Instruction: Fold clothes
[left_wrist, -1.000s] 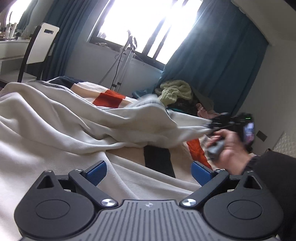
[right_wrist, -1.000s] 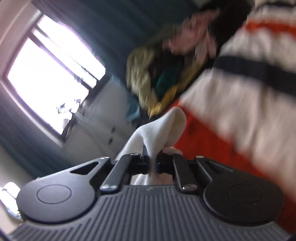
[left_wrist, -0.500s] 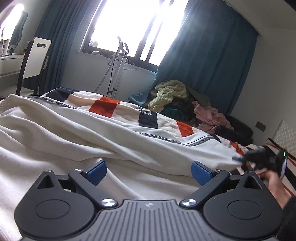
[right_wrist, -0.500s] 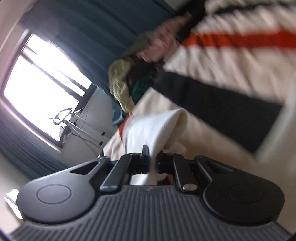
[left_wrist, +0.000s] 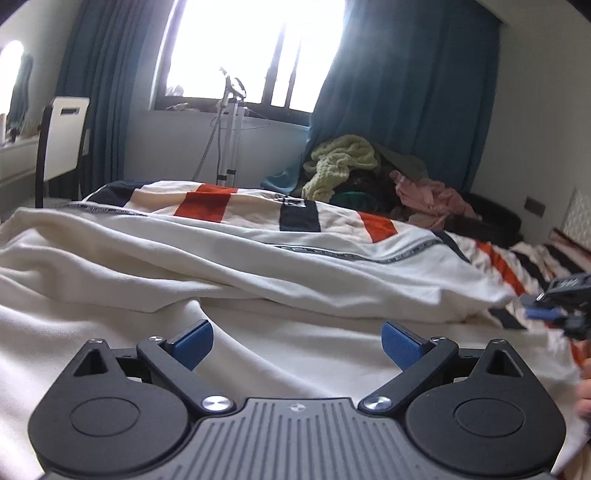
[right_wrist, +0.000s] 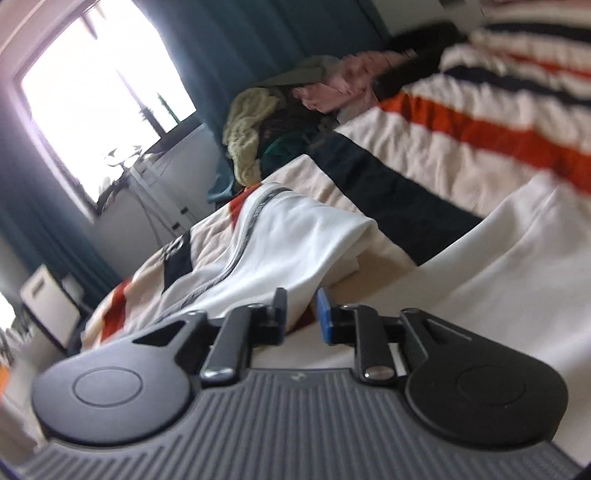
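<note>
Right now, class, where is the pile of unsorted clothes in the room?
In the left wrist view the pile of clothes sits at the far end of the striped bed cover, right of centre, against the blue curtain and right of the window.

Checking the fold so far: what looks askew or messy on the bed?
The cream garment lies rumpled in long uneven ridges, not flat. At the bed's far end a heap of clothes sits unfolded. Nothing looks spilled or damaged.
</note>
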